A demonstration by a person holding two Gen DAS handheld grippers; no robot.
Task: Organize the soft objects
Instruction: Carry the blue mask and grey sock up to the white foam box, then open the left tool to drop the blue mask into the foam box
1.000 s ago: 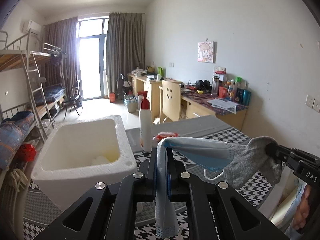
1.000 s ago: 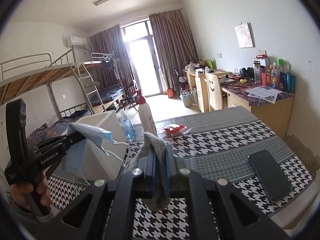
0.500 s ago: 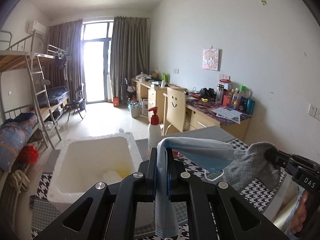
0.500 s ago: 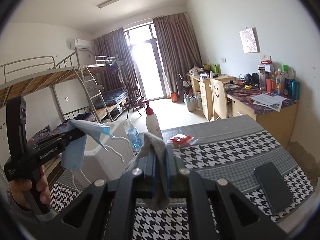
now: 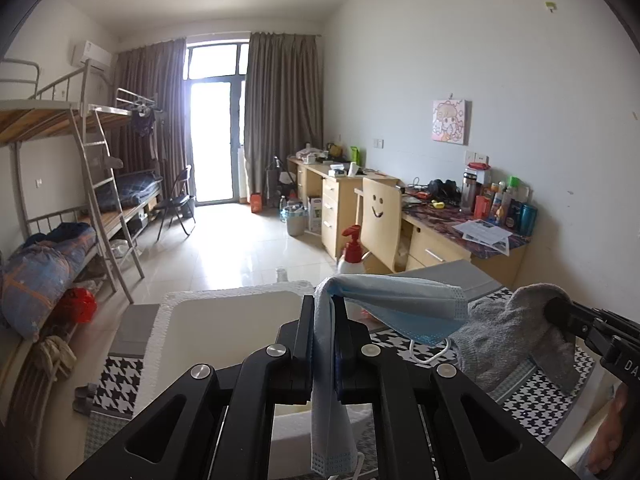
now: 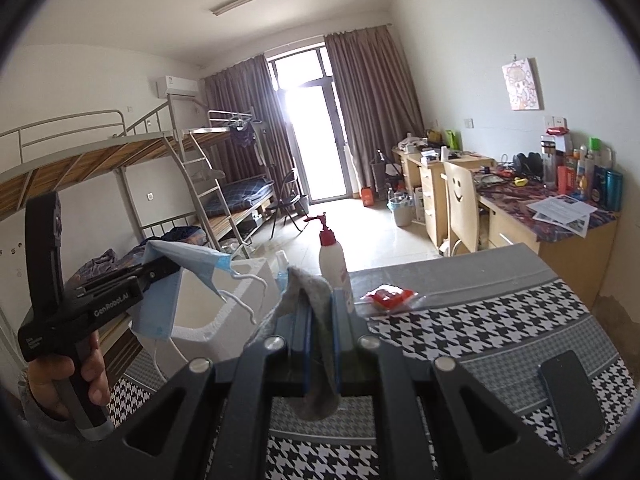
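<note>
Both grippers are rising above the foam box (image 5: 224, 320): left gripper (image 5: 323, 320) pinching a limp blue mask (image 5: 404, 300), right gripper (image 6: 320, 320) clamping a drooping gray sock (image 6: 308, 292).

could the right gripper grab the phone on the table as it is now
Probably not yet. The phone lies flat and uncovered on the houndstooth tablecloth, but the right gripper has its jaws shut on a gray sock, so that must be dropped first.

We see daylight flooding through the balcony door (image 5: 211, 140), blown out white at 11 o'clock in both views and glaring on the floor tiles (image 5: 236, 248). Fisheye bending curves the walls; black vignette rings every edge. Focus is sharp.
</note>
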